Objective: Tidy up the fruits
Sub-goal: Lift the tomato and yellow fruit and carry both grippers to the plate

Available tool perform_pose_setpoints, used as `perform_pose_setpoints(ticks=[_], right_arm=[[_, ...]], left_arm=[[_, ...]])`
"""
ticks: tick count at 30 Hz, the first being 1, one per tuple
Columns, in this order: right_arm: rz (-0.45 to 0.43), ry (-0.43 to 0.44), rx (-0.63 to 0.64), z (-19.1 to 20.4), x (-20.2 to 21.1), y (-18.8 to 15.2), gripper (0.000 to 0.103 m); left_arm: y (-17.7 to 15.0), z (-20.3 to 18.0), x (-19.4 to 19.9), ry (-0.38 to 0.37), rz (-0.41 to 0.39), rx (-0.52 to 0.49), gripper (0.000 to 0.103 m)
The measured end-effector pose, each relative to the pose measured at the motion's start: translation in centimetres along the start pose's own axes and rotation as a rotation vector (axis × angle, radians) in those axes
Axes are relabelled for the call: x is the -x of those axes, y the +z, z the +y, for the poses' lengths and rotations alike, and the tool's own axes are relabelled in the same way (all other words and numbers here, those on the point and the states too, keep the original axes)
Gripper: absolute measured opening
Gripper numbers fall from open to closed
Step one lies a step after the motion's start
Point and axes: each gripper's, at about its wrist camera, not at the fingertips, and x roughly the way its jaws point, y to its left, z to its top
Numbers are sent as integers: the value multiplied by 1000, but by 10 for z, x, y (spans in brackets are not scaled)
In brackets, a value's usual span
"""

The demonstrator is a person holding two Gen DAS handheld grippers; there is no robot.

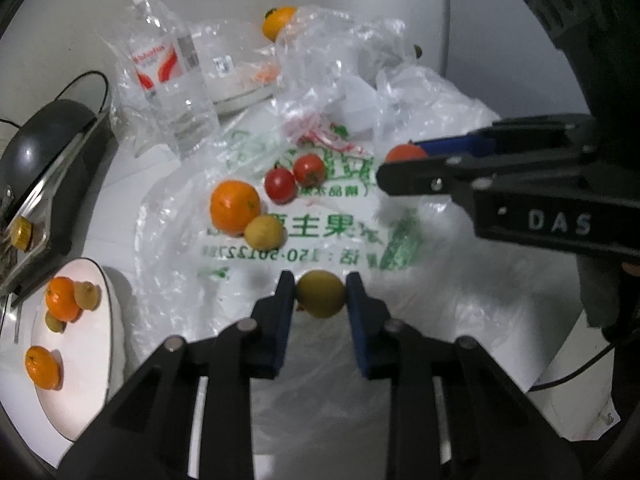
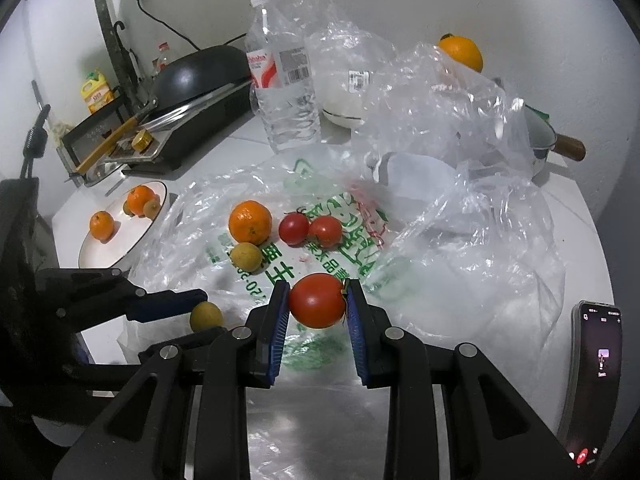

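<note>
My left gripper (image 1: 320, 294) is shut on a small yellow-green fruit (image 1: 321, 294), held just above a printed plastic bag (image 1: 304, 236). My right gripper (image 2: 318, 300) is shut on a red tomato (image 2: 317, 300); it also shows in the left wrist view (image 1: 404, 154). On the bag lie an orange (image 1: 235, 207), a yellow-green fruit (image 1: 264, 232) and two small tomatoes (image 1: 281, 185) (image 1: 309, 169). A white plate (image 1: 86, 376) at the left holds two oranges (image 1: 62, 298) (image 1: 42, 367) and two small yellow-green fruits (image 1: 87, 294).
A water bottle (image 1: 172, 76) and a white bowl (image 1: 240, 80) stand behind the bag among crumpled clear plastic (image 1: 352, 60). Another orange (image 1: 278, 20) sits at the back. A black pan (image 1: 36, 148) on a stove is at the left. A phone (image 2: 594, 384) lies at the right.
</note>
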Motion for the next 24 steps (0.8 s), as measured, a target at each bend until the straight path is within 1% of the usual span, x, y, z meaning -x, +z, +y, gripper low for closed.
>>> perform_pose_setpoints(ticks=[7,16,24], right_arm=[[-23,-13,9,12,11,4,30],[-41,-19,24,33,17,8,30],[-46,-12,52,61,16,14,30]], left_arm=[[4,8,25,3,-65,6,27],[-2,28,41,24,-100,24,27],[-18,54,60,57,-126,57,27]])
